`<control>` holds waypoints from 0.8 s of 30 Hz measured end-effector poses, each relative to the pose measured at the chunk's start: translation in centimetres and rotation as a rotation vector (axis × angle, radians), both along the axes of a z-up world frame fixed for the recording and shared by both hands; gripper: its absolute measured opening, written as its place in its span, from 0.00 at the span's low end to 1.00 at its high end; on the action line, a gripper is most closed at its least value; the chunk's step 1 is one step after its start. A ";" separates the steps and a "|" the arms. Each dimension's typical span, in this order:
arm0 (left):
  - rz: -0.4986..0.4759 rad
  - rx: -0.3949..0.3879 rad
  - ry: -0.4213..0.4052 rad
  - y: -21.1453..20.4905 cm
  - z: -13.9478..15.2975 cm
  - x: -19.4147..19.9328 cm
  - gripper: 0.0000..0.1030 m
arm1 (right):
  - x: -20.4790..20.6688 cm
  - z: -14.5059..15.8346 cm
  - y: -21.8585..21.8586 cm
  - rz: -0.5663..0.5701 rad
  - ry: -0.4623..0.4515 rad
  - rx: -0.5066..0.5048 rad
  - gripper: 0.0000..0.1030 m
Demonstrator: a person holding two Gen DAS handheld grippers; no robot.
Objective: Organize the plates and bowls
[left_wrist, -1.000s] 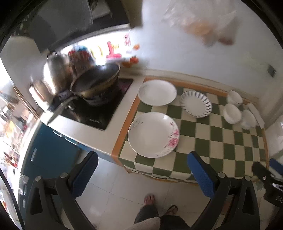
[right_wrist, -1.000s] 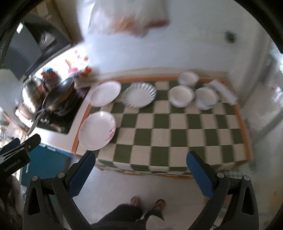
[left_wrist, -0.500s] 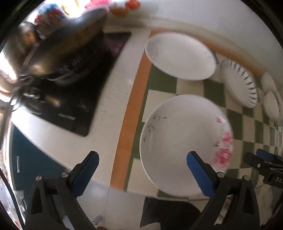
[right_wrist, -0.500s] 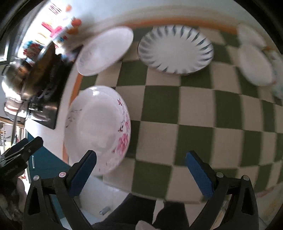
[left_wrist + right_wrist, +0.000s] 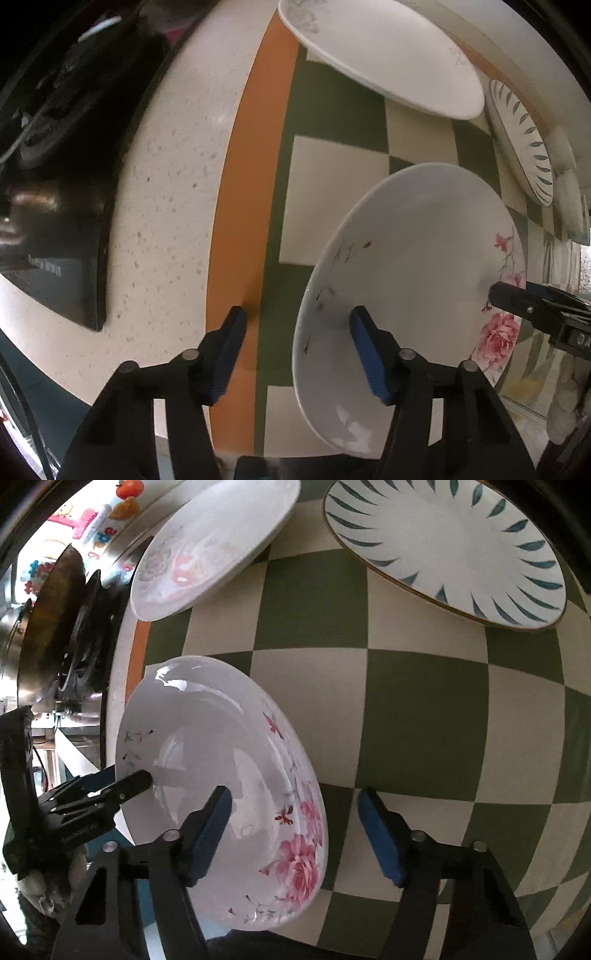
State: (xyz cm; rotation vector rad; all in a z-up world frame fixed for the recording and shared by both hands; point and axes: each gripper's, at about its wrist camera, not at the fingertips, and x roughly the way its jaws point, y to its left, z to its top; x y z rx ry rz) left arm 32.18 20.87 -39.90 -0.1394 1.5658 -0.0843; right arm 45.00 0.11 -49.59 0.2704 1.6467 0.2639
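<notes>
A white plate with pink roses (image 5: 417,266) lies on the green-checked mat (image 5: 332,162); it also shows in the right wrist view (image 5: 221,775). My left gripper (image 5: 297,347) is open and straddles the plate's left rim. My right gripper (image 5: 295,830) is open and straddles its right rim, one finger above the plate and one over the mat. A plain white plate (image 5: 218,542) lies behind, and a blue-leaf plate (image 5: 447,550) to its right. Neither gripper holds anything.
A black cooktop (image 5: 55,184) with a wok (image 5: 55,602) sits left of the mat on the speckled counter (image 5: 166,221). White bowls (image 5: 565,184) stand at the far right. The counter's front edge is close below the rose plate.
Both grippers have dropped from high above the counter down to the rose plate. Their jaws have narrowed and now straddle the plate's opposite rims.
</notes>
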 end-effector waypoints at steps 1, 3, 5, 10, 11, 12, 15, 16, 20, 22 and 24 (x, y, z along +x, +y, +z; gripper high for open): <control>-0.007 -0.014 -0.004 -0.2 0.1 0.0 0.40 | 0.2 -0.3 0.3 0.003 0.011 0.025 0.42; -0.011 -0.038 -0.003 -0.7 0.5 0.1 0.30 | 0.6 -0.5 0.8 0.014 0.009 0.000 0.35; -0.005 -0.025 -0.010 -0.9 0.7 0.2 0.30 | 0.6 -0.5 0.7 0.016 -0.001 -0.020 0.24; -0.002 -0.010 -0.004 -1.3 0.6 0.5 0.29 | -0.7 0.0 -1.0 -0.017 0.018 0.040 0.19; -0.006 -0.006 -0.004 -1.6 0.7 0.5 0.29 | -0.8 0.2 -1.0 -0.012 0.010 0.036 0.19; -0.007 -0.002 -0.003 -2.1 0.7 0.2 0.29 | -1.1 0.3 -1.3 -0.011 0.006 0.035 0.19; -0.011 0.009 -0.004 -3.3 1.0 0.1 0.29 | -1.5 0.6 -2.2 -0.020 0.017 0.048 0.18; -0.011 0.012 -0.006 -3.7 1.4 0.1 0.29 | -1.6 0.7 -2.3 -0.025 0.016 0.052 0.18; -0.038 0.029 -0.031 -5.9 3.0 0.9 0.29 | -1.8 1.9 -4.0 -0.035 -0.005 0.062 0.18; -0.054 0.028 -0.034 -7.0 3.5 1.0 0.29 | -1.8 2.6 -5.3 -0.050 -0.014 0.067 0.18; -0.070 0.024 -0.037 -8.6 4.0 1.6 0.29 | -1.8 3.2 -6.3 -0.057 -0.019 0.068 0.18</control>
